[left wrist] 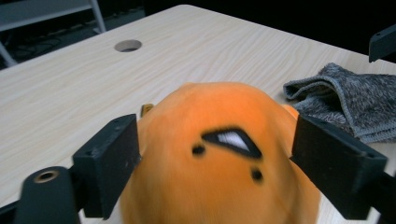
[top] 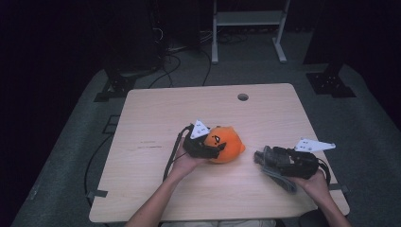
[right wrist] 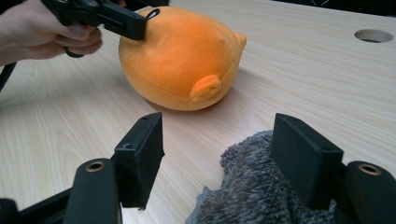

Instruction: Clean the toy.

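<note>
Right now my left gripper [top: 211, 145] has its jaws spread around the orange plush toy [top: 227, 144], one black pad at each flank; in the left gripper view the pads sit against or just beside the plush, and I cannot tell whether they press it. The toy lies on the light wooden table [top: 156, 118] near its middle, a rounded, soft, short-piled blob with a small stitched face turned up toward my left gripper and a stubby foot low on its side. Its long axis runs roughly left to right. My right gripper [top: 263, 157], to the right, has its jaws apart over a fuzzy grey folded cloth [right wrist: 252, 186] lying between them.
</note>
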The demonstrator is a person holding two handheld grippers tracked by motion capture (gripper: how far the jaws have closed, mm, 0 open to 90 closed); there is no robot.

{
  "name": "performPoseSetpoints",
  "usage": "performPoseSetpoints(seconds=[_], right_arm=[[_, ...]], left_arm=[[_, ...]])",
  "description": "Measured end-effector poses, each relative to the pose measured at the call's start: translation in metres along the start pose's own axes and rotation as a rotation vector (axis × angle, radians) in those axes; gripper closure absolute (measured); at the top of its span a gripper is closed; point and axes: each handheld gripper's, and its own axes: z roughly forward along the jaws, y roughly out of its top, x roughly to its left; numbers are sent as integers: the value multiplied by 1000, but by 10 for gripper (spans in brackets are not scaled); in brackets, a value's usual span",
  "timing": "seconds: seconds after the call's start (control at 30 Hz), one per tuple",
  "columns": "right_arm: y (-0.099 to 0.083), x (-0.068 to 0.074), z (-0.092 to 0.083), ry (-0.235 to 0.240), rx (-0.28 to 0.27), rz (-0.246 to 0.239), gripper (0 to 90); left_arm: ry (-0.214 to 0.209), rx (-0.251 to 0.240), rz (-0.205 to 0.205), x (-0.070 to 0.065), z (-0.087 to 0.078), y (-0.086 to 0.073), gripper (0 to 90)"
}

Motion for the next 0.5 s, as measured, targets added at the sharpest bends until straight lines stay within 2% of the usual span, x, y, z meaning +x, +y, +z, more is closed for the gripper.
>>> performPoseSetpoints(seconds=[0.1, 0.3, 0.5], right_arm=[[0, 1, 0, -6, 0, 0, 332], [1, 1, 0, -10, -4, 4, 328], [0, 0, 0, -13, -5, 9, 324]], left_arm=[[4, -5, 4, 2, -12, -3, 137], [16, -5, -22, 8, -28, -11, 116], [26, -4, -12, 8, -41, -17, 109]])
